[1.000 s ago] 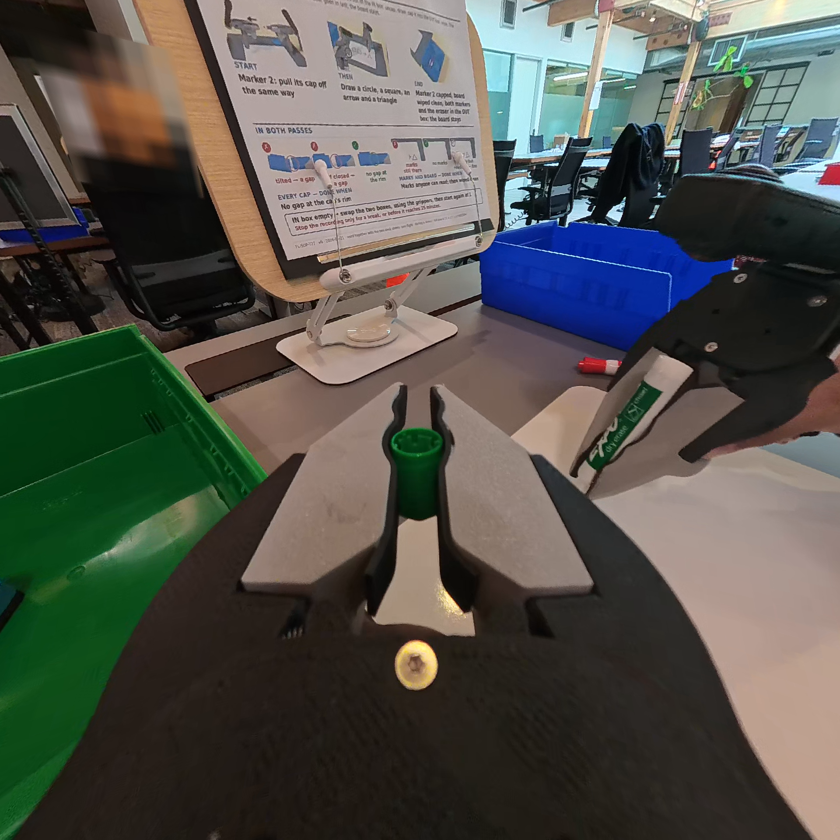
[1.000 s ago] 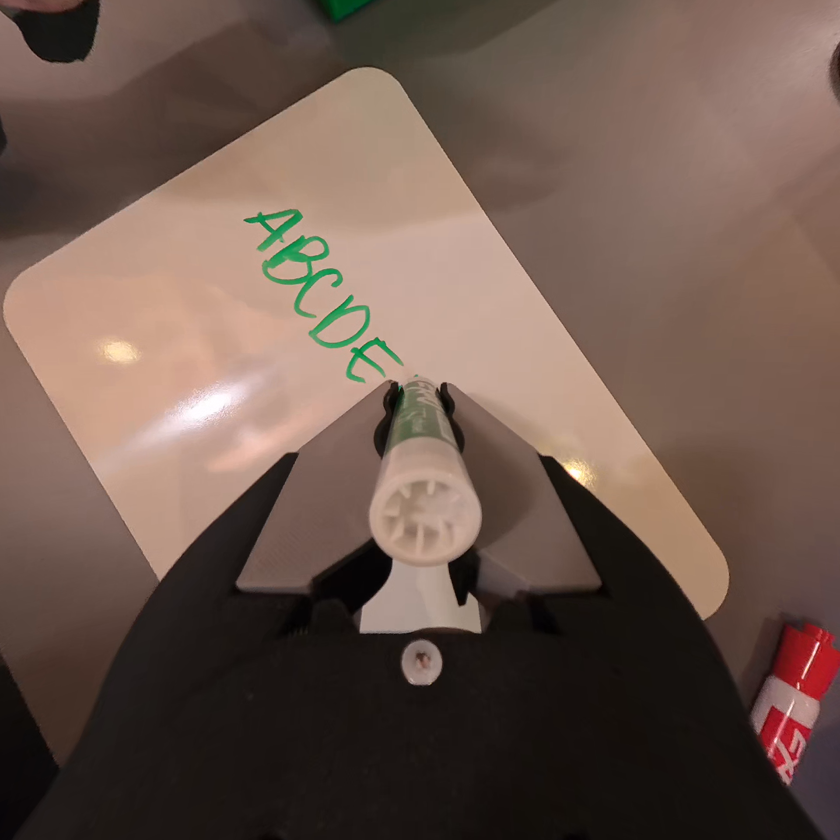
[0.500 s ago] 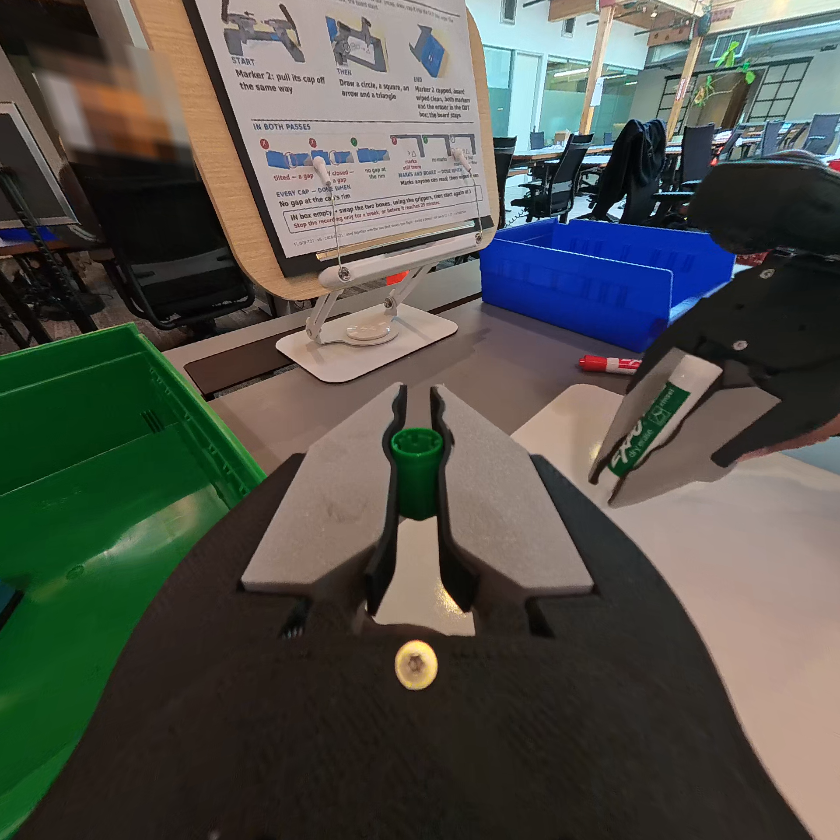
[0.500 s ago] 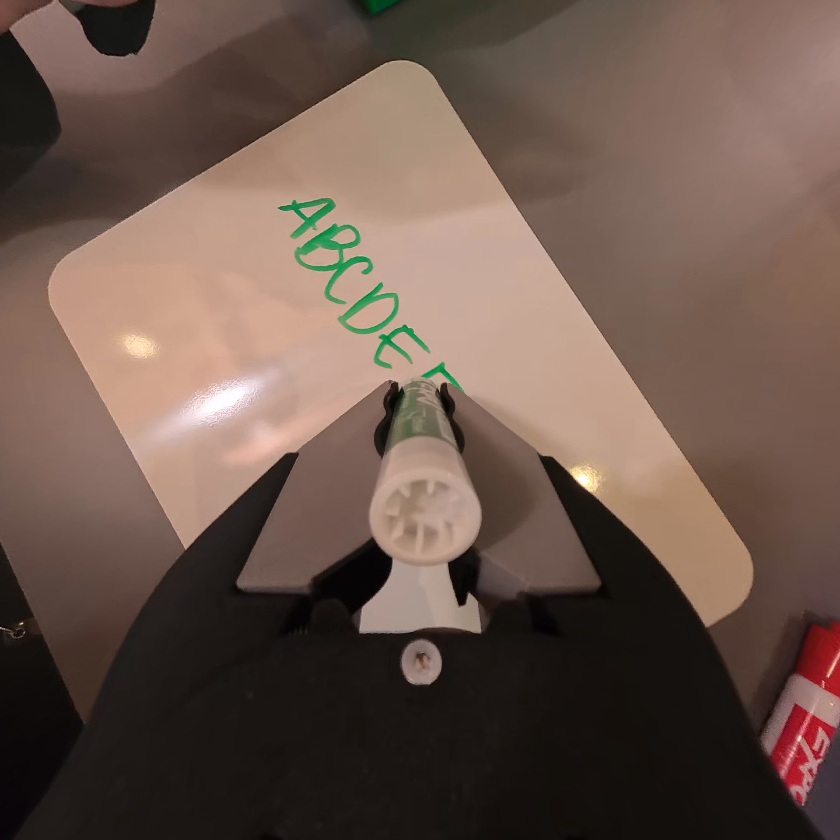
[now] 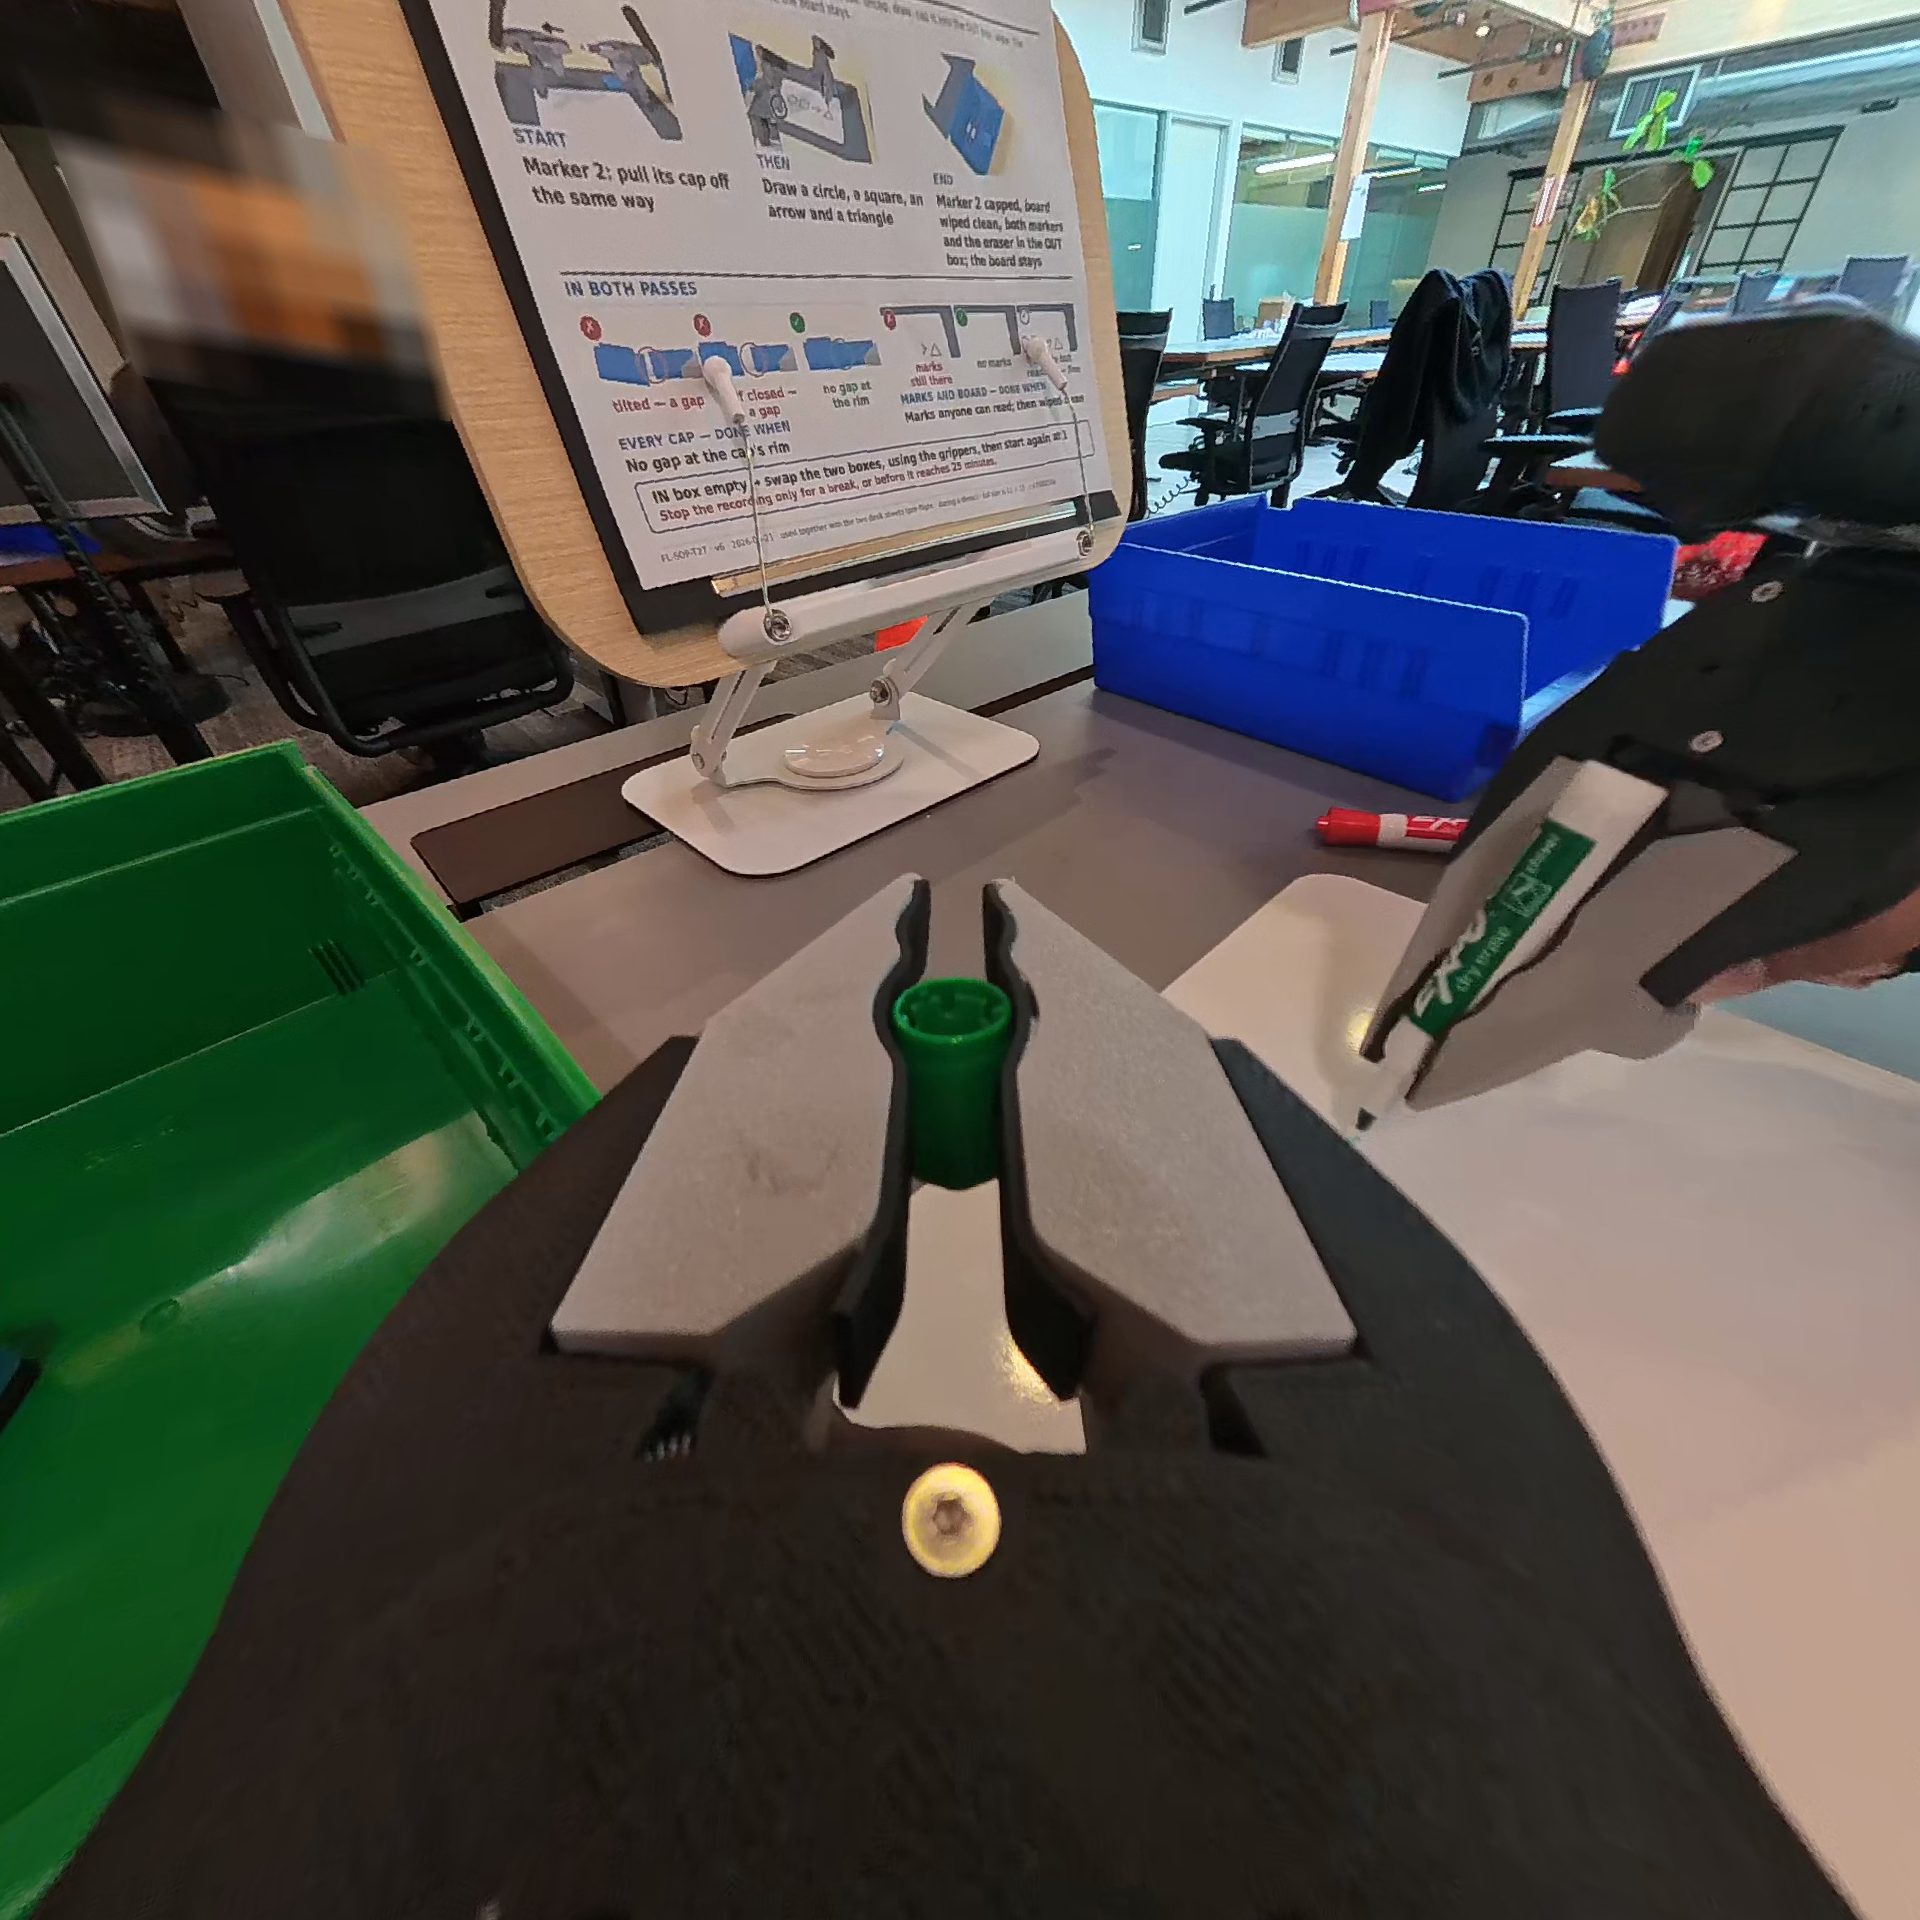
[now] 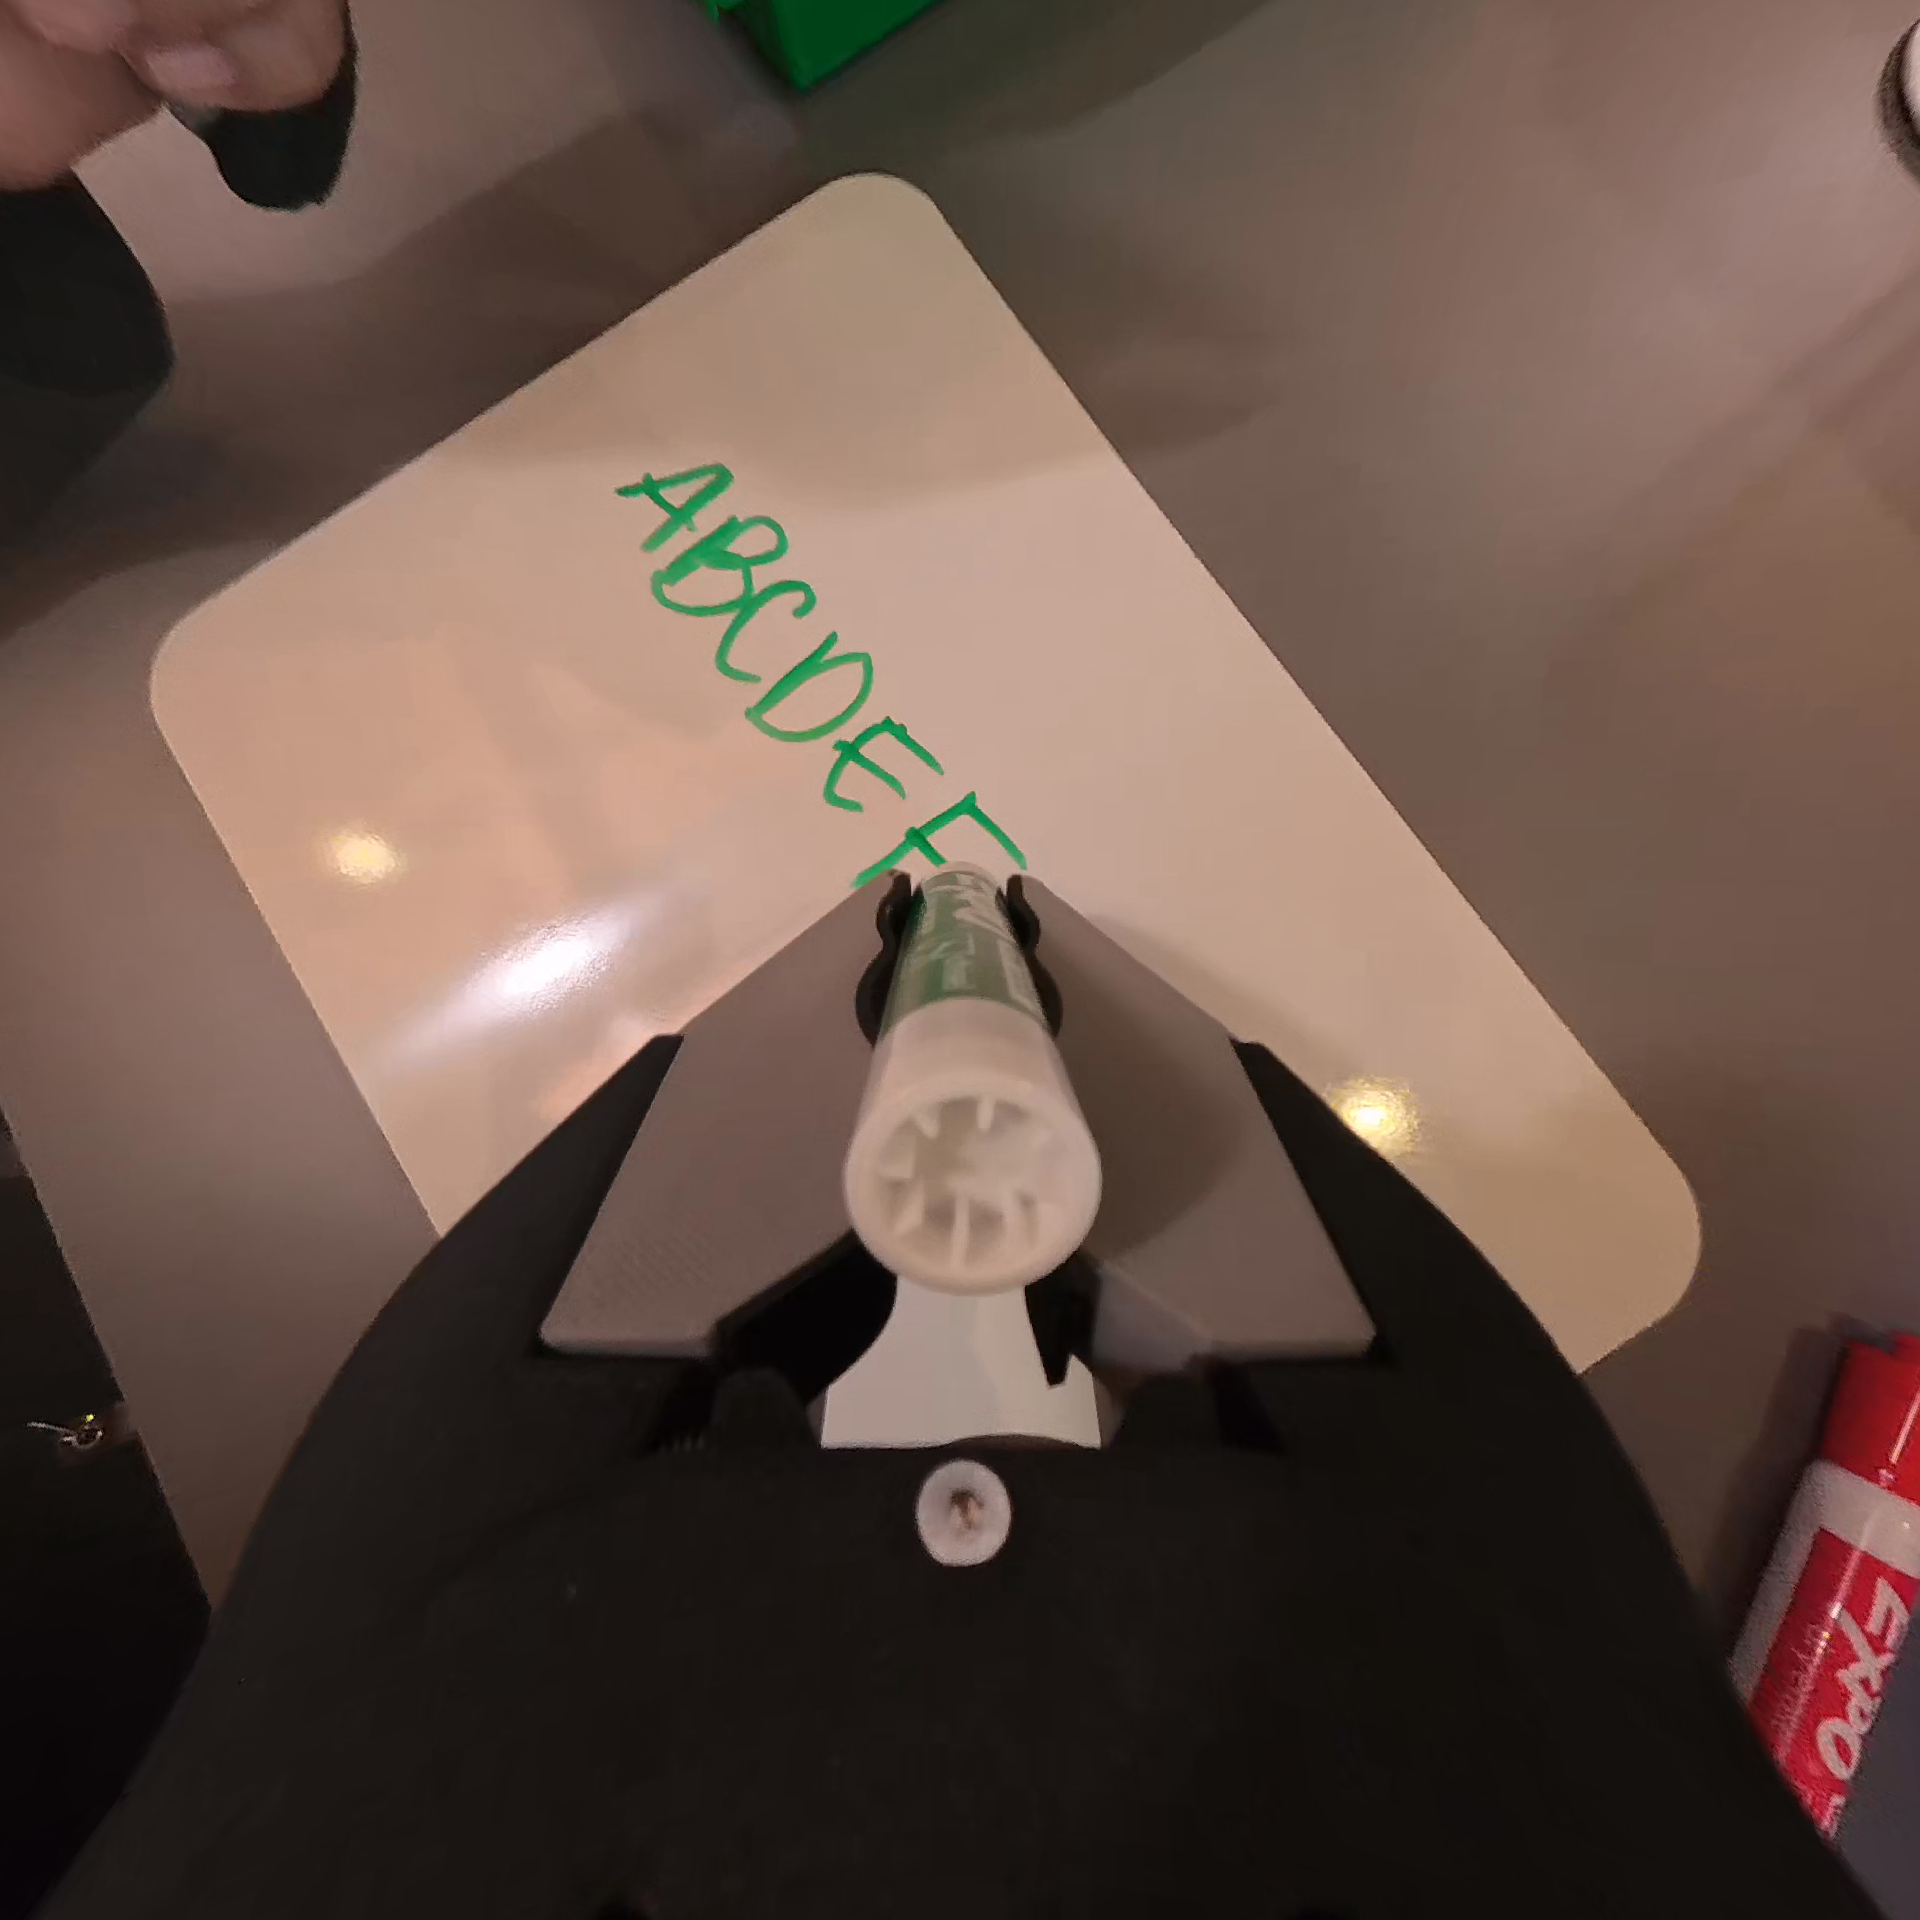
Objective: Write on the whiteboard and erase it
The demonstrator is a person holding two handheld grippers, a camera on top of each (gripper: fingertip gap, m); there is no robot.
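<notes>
A white whiteboard (image 6: 1195, 727) lies flat on the grey table and bears a slanted row of green letters (image 6: 790, 665). My right gripper (image 6: 958, 883) is shut on the uncapped green marker (image 6: 961, 1049), tip down on the board at the end of the row. It also shows in the left wrist view (image 5: 1392, 1081), with the marker (image 5: 1496, 945) slanted onto the board (image 5: 1662, 1299). My left gripper (image 5: 954, 894) is shut on the green marker cap (image 5: 951, 1081) and is held above the board's left edge, beside the green bin.
A green bin (image 5: 208, 1143) stands at the left, a blue bin (image 5: 1351, 644) at the back right. A capped red marker (image 5: 1387, 829) lies beside the board, also in the right wrist view (image 6: 1839, 1621). An instruction sheet on a stand (image 5: 790, 416) stands behind.
The right gripper has moved along the board with the marker, and another green letter has been added to the row. The left gripper has stayed still with the cap.
</notes>
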